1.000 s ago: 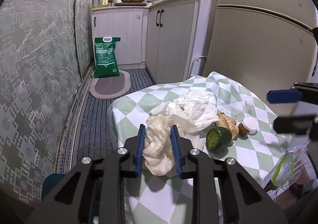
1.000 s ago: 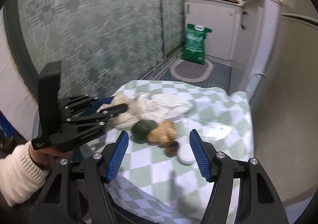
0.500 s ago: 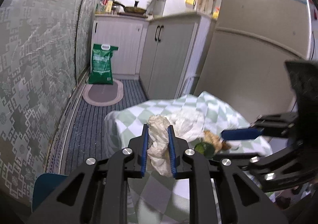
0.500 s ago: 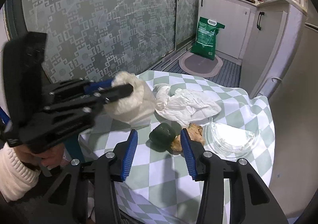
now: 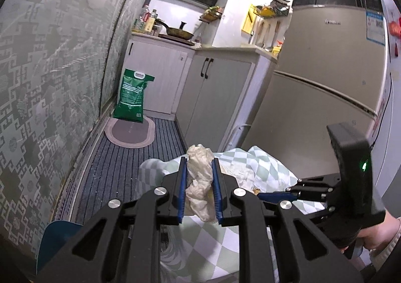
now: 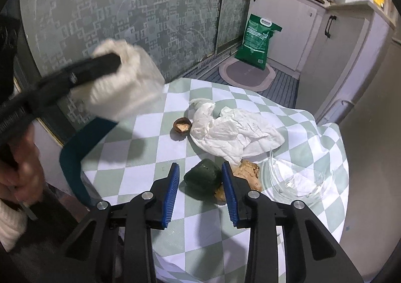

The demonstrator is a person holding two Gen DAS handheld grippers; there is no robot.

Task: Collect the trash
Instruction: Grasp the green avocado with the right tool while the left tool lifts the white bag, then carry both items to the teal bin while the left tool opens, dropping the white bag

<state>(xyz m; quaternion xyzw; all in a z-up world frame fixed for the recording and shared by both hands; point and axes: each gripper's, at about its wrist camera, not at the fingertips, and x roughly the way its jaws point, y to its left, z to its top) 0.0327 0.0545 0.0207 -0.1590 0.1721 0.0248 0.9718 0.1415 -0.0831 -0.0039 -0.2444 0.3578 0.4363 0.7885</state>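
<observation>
My left gripper (image 5: 199, 175) is shut on a crumpled cream paper wad (image 5: 200, 182) and holds it high above the checked table (image 5: 263, 170); it shows blurred in the right wrist view (image 6: 122, 87). My right gripper (image 6: 200, 185) is open, its fingers either side of a dark green vegetable piece (image 6: 203, 177) on the table (image 6: 140, 147). A tan scrap (image 6: 248, 172), a white crumpled tissue (image 6: 235, 132) and a brown shell (image 6: 181, 126) lie nearby.
A clear glass bowl (image 6: 300, 175) sits on the table's right. A blue chair back (image 6: 75, 157) stands at the table's left edge. A green bag (image 5: 132, 97) and a mat (image 5: 130, 132) are on the floor; cabinets and a fridge (image 5: 325, 107) stand to the right.
My left gripper has lifted the paper wad up and away from the table. My right gripper has moved down and narrowed around the green piece.
</observation>
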